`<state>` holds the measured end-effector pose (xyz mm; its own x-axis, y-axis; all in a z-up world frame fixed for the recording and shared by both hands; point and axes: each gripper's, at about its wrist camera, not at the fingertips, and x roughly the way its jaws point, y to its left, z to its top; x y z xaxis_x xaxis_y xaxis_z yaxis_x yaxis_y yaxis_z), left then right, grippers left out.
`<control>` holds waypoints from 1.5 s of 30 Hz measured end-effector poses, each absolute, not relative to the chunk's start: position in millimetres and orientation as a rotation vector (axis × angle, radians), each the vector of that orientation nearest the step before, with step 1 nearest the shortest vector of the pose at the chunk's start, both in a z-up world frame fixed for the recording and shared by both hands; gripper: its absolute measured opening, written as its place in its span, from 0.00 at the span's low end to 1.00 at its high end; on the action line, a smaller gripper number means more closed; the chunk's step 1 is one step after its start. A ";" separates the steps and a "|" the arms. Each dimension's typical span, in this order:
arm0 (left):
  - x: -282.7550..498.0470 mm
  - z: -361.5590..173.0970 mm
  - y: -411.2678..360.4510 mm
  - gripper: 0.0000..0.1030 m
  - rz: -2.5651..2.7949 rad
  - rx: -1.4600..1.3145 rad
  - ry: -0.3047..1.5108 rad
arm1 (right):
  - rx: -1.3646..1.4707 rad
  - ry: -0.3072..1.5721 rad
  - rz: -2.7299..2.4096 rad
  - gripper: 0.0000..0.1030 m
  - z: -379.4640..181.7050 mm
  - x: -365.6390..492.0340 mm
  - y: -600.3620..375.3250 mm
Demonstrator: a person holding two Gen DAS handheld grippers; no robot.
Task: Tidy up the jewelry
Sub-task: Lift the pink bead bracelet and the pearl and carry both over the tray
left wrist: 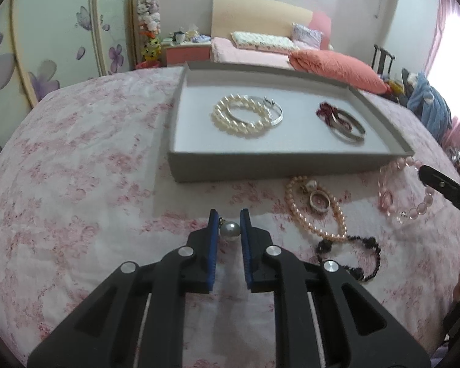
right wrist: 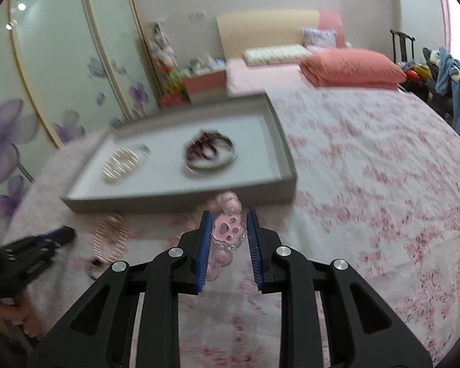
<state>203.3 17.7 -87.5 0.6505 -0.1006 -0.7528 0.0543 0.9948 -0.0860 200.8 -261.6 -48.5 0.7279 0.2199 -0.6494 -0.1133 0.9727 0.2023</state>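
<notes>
Soft daylight from the right; right view motion-blurred, fisheye edges bent dark.

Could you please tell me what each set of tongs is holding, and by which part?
Left tongs: pearl earring, by the pearl. Right tongs: pink bead bracelet, at its flower charm.

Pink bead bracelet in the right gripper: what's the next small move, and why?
Probably carry it forward over the grey tray's near wall and lower it onto bare tray floor. The right gripper is clamped on the pink bead bracelet just short of that wall, and the pearl bracelet and the silver bangles already lie inside, with open floor nearby.
</notes>
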 end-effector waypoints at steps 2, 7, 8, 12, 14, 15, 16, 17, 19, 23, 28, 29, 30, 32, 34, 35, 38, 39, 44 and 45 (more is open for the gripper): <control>199.3 -79.8 20.1 0.14 -0.080 -0.066 0.826 | 0.176 0.694 0.219 0.23 -39.4 194.3 -256.6; 186.2 -60.0 20.1 0.14 -0.062 -0.061 0.740 | 0.203 0.639 0.266 0.23 -28.7 182.4 -244.5; 183.7 -56.7 20.1 0.14 -0.060 -0.060 0.727 | 0.204 0.634 0.267 0.23 -27.0 181.2 -243.6; 171.1 -42.6 15.7 0.14 -0.049 -0.045 0.666 | 0.215 0.612 0.275 0.23 -21.3 174.6 -246.7; 164.9 -36.5 13.5 0.14 -0.044 -0.038 0.641 | 0.214 0.599 0.277 0.23 -18.3 172.3 -248.8; 161.2 -34.0 11.9 0.14 -0.042 -0.034 0.629 | 0.210 0.590 0.276 0.23 -16.9 169.9 -248.4; 158.7 -31.5 10.7 0.14 -0.040 -0.030 0.617 | 0.205 0.581 0.276 0.23 -15.0 167.9 -248.1; 154.8 -28.5 8.3 0.14 -0.038 -0.023 0.602 | 0.197 0.568 0.276 0.23 -12.0 165.0 -245.3; 149.5 -23.4 5.1 0.14 -0.034 -0.012 0.578 | 0.189 0.551 0.277 0.23 -8.9 162.9 -246.5; 137.1 -11.9 -1.8 0.14 -0.020 0.012 0.520 | 0.161 0.488 0.271 0.23 4.0 152.9 -240.9; 129.4 -0.3 -6.7 0.14 -0.022 0.011 0.477 | 0.117 0.408 0.264 0.23 18.3 141.0 -236.9; 128.3 1.8 -8.1 0.14 -0.023 0.012 0.469 | 0.107 0.391 0.262 0.23 20.9 138.8 -234.9; 128.0 3.0 -8.5 0.14 -0.022 0.013 0.463 | 0.101 0.379 0.261 0.23 22.6 136.8 -233.5; 126.8 5.8 -10.1 0.14 -0.024 0.013 0.454 | 0.083 0.352 0.255 0.23 26.2 133.1 -230.0; 126.4 7.4 -10.7 0.14 -0.024 0.013 0.447 | 0.068 0.328 0.249 0.23 29.3 130.1 -227.8; 126.2 8.1 -11.0 0.14 -0.024 0.014 0.445 | 0.064 0.320 0.247 0.23 30.4 129.0 -227.5; 126.5 10.1 -11.9 0.14 -0.026 0.016 0.441 | 0.059 0.303 0.241 0.23 33.7 129.0 -226.6; 127.3 10.4 -12.1 0.14 -0.027 0.017 0.440 | 0.059 0.297 0.240 0.23 34.2 129.1 -226.5; 142.7 14.7 -11.6 0.14 -0.037 0.014 0.429 | 0.057 0.271 0.234 0.23 39.4 139.6 -222.8; 147.6 16.1 -11.1 0.14 -0.039 0.009 0.426 | 0.058 0.267 0.231 0.23 40.4 143.7 -222.3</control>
